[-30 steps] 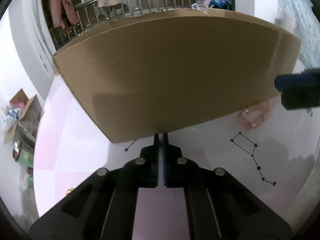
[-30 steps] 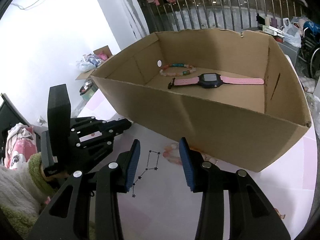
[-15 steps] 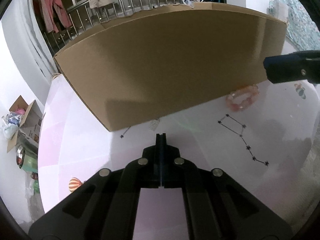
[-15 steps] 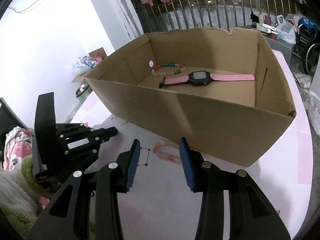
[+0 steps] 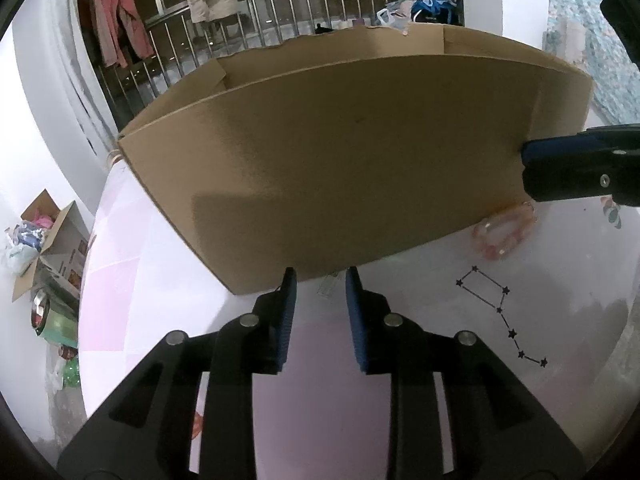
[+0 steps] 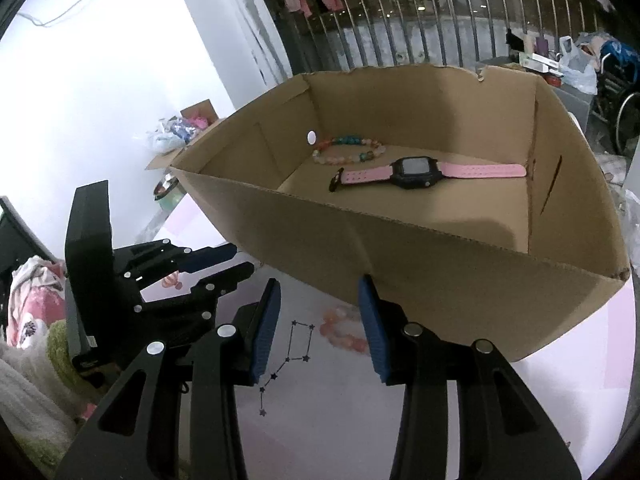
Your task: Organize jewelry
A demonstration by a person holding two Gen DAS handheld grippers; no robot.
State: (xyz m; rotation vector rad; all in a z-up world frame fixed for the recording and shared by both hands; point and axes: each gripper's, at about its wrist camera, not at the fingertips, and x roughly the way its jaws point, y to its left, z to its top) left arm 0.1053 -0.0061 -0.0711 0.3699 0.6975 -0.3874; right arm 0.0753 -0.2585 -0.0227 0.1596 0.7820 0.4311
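Observation:
An open cardboard box stands on the pale table; it also fills the left wrist view. Inside lie a pink-strapped watch and a multicoloured bead bracelet. A pink bead bracelet lies on the table against the box's near wall, seen too in the left wrist view. My right gripper is open and empty, just above that bracelet. My left gripper is open and empty near the box's front wall; a small clear item lies just ahead of it.
A black star-constellation drawing marks the tabletop near the pink bracelet. The left gripper shows at the left of the right wrist view. A railing with hanging clothes stands behind the box. Boxes and clutter sit on the floor to the left.
My left gripper's jaws have opened from shut and it has come closer to the box. The right gripper has moved slightly closer to the pink bracelet.

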